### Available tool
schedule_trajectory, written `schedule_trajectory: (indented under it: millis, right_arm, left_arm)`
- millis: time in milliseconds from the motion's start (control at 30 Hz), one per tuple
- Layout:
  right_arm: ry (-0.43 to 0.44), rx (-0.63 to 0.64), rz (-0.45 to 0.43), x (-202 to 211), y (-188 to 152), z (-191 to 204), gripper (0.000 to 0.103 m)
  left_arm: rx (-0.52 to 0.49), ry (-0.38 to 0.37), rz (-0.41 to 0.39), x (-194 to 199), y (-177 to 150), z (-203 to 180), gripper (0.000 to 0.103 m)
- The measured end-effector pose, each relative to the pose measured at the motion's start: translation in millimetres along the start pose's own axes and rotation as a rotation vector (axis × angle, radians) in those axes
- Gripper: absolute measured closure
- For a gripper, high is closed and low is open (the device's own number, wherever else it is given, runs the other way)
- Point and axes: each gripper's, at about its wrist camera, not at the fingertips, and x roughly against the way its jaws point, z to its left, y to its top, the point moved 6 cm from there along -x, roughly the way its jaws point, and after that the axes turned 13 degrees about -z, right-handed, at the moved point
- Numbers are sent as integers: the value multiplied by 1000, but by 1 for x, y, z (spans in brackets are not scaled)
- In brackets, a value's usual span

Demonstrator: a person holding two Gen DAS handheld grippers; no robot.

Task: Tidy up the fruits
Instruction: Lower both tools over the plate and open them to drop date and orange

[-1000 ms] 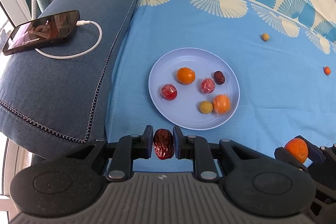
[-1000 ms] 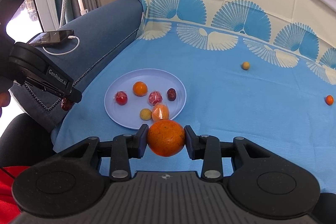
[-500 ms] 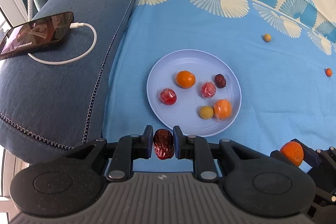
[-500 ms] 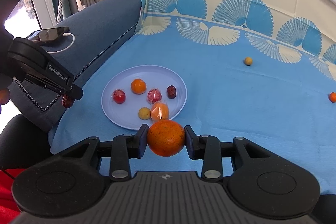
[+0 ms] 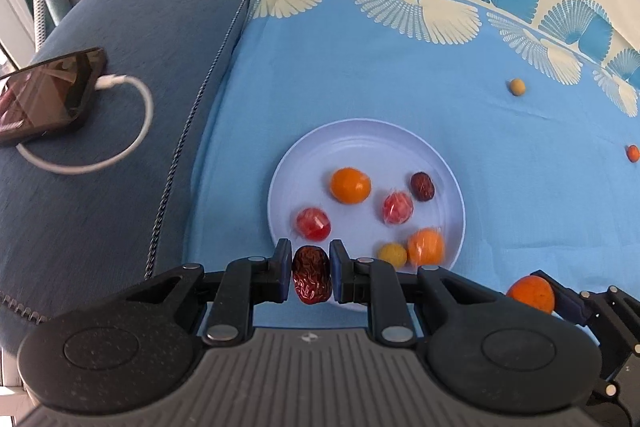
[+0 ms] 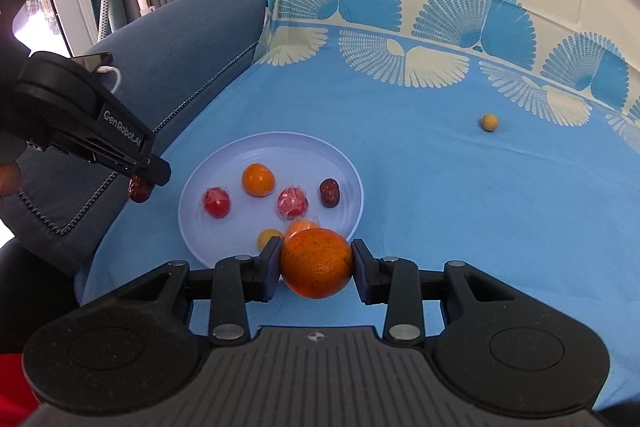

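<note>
Left tongs [image 5: 310, 275] clamp a red date [image 5: 311, 279]; right tongs [image 6: 315, 269] clamp an orange [image 6: 315, 264] — both carried plate-bound [image 5: 360, 135], likely for sorting.

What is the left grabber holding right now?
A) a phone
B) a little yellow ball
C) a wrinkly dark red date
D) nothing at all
C: the left gripper is pinched shut on a wrinkly dark red date, just at the near edge of the plate.
</note>
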Motion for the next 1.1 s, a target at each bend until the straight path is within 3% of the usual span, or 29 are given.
schedule_trajectory:
  millis: [933, 967, 1000, 1033, 1067, 1100]
  right_arm:
    - [44, 61, 64, -111, 8, 4, 64]
    - [42, 61, 67, -114, 8, 4, 62]
    - [49, 56, 72, -117, 8, 5, 57]
    - [59, 52, 80, -117, 9, 6, 38]
    - [59, 53, 87, -117, 10, 7, 28]
    - [46, 58, 76, -113, 14, 7, 13]
  left_arm:
    - [-58, 3, 20, -89, 25, -11, 81]
    - [-67, -2, 6, -89, 26, -11, 77]
    - [-78, -6, -11, -88, 27, -12, 58]
    - [-92, 1, -32, -85, 29, -12, 22]
    - [-102, 19, -55, -81, 31, -11, 6]
    - [-108, 41, -89, -75, 33, -9, 0]
